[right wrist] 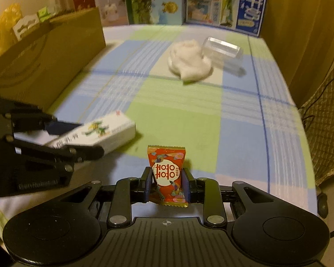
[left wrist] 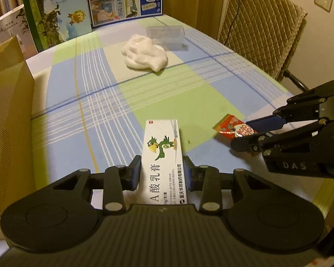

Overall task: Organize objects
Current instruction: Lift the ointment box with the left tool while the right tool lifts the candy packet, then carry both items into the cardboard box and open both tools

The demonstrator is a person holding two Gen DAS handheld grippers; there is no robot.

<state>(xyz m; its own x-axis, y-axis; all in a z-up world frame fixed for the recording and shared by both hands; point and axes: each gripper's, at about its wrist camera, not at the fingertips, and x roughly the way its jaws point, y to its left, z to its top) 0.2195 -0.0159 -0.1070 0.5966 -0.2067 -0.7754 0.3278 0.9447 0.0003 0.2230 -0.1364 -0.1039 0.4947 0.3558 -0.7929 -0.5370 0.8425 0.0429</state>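
Observation:
A white ointment box (left wrist: 161,138) with a green bird printed on it lies lengthwise between the fingers of my left gripper (left wrist: 162,162), and both blue pads press its long sides. In the right wrist view that box (right wrist: 109,131) looks tilted, its near end in the left gripper (right wrist: 86,139). My right gripper (right wrist: 167,173) is shut on a red candy packet (right wrist: 167,162), which stands upright between the pads just above the plaid tablecloth (right wrist: 189,115). From the left wrist view the right gripper (left wrist: 242,134) and candy packet (left wrist: 229,126) are at the right, close to the table's near edge.
A crumpled white cloth (left wrist: 144,53) and a clear plastic container (left wrist: 167,35) on its side lie mid-table, further away. A brown cardboard box (left wrist: 9,111) stands along the left edge. Printed cartons (left wrist: 62,11) line the back. A padded chair (left wrist: 260,29) stands on the right.

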